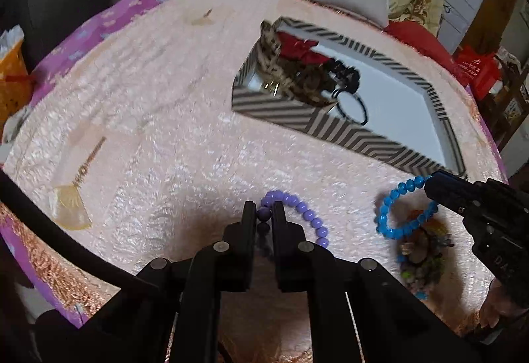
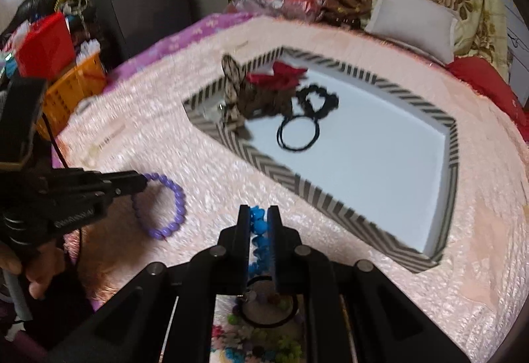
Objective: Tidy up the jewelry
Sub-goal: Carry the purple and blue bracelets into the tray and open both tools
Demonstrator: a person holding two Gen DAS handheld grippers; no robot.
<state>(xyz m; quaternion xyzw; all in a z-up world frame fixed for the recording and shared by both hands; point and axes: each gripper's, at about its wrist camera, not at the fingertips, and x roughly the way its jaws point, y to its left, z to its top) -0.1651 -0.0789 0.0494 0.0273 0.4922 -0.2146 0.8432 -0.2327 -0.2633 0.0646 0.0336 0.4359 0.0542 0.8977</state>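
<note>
My left gripper [image 1: 264,214] is shut on a purple bead bracelet [image 1: 305,215], which hangs from it over the pink blanket; it also shows in the right wrist view [image 2: 175,207]. My right gripper [image 2: 258,219] is shut on a blue bead bracelet [image 2: 257,224], seen lifted in the left wrist view [image 1: 390,201]. The striped tray [image 1: 274,105] with a white floor lies beyond both; it holds a black hair tie [image 2: 297,133], a black scrunchie [image 2: 319,100], a red bow [image 2: 281,73] and a leopard bow [image 2: 251,95].
A multicoloured bead bracelet [image 1: 420,260] lies on the blanket below the blue one. Two clear bags with hair pins [image 1: 79,178] lie at the left. A white pillow [image 2: 413,19] and piled clutter sit behind the tray. An orange basket [image 2: 72,88] stands off the bed's left.
</note>
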